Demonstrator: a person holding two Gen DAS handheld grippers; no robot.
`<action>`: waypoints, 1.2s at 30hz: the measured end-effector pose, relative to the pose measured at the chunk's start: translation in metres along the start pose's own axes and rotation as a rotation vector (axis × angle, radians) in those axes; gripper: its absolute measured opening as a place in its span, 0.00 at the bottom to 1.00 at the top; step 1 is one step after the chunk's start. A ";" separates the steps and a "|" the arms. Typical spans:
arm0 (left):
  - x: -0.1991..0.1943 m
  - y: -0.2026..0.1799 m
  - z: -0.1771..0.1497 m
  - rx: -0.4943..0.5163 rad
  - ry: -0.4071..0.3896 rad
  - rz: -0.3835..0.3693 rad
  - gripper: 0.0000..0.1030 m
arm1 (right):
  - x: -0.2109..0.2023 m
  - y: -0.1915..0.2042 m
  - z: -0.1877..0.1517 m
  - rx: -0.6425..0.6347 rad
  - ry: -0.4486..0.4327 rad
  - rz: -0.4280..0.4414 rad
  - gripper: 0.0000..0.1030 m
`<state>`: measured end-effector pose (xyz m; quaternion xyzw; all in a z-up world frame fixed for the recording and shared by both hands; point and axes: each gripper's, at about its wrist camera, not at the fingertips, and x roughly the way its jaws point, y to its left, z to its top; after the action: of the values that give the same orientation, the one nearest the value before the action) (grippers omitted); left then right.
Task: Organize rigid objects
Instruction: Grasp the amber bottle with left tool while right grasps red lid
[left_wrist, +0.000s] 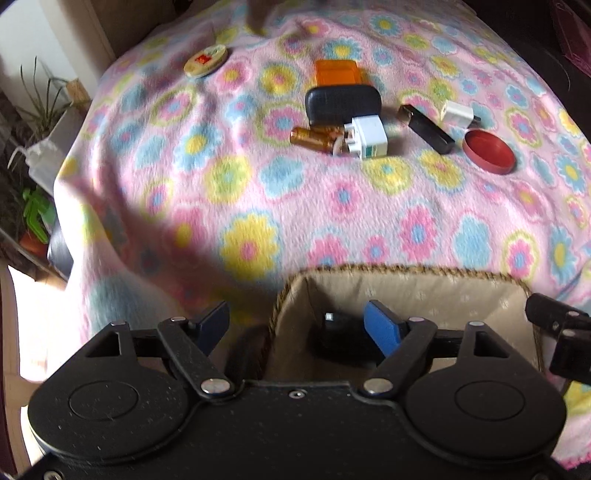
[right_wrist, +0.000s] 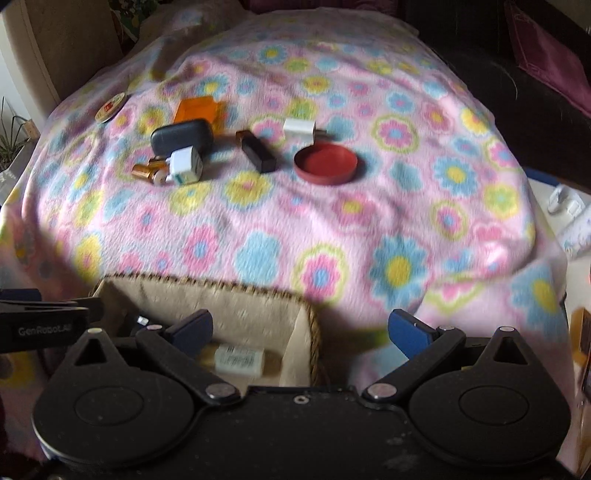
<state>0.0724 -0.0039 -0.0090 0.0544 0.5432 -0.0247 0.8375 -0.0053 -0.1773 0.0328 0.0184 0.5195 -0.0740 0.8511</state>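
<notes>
Both grippers hover over the basket (left_wrist: 406, 273), left gripper (left_wrist: 299, 325) wide and empty, right gripper (right_wrist: 299, 330) wide and empty too. A black piece (left_wrist: 334, 325) sits inside; the plug (left_wrist: 367, 136), bottles (left_wrist: 314, 138) and red lid (left_wrist: 488, 151) wait well apart on the blanket (left_wrist: 258, 192). Risk: a grab at the plug knocks the touching bottles rolling.

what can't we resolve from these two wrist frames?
- Basket floor: in the left wrist view the left gripper body covers most of it; a dark item inside can't be identified.
- White block in the basket: right wrist view, label blurred, partly behind the right gripper.
- Round badge: print too small and blurred.
- Amber bottles: partly hidden by the white plug adapter; count unclear.
</notes>
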 end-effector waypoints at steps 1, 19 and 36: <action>0.002 0.001 0.006 0.005 -0.003 -0.001 0.75 | 0.006 -0.003 0.006 0.004 -0.003 -0.001 0.99; 0.075 -0.008 0.087 0.194 -0.090 -0.033 0.75 | 0.105 -0.011 0.094 -0.036 -0.048 -0.019 0.99; 0.118 -0.003 0.110 0.141 -0.139 -0.076 0.79 | 0.167 -0.024 0.124 0.034 -0.005 0.000 0.99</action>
<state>0.2204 -0.0182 -0.0728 0.0909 0.4825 -0.0983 0.8656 0.1758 -0.2326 -0.0572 0.0326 0.5162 -0.0831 0.8518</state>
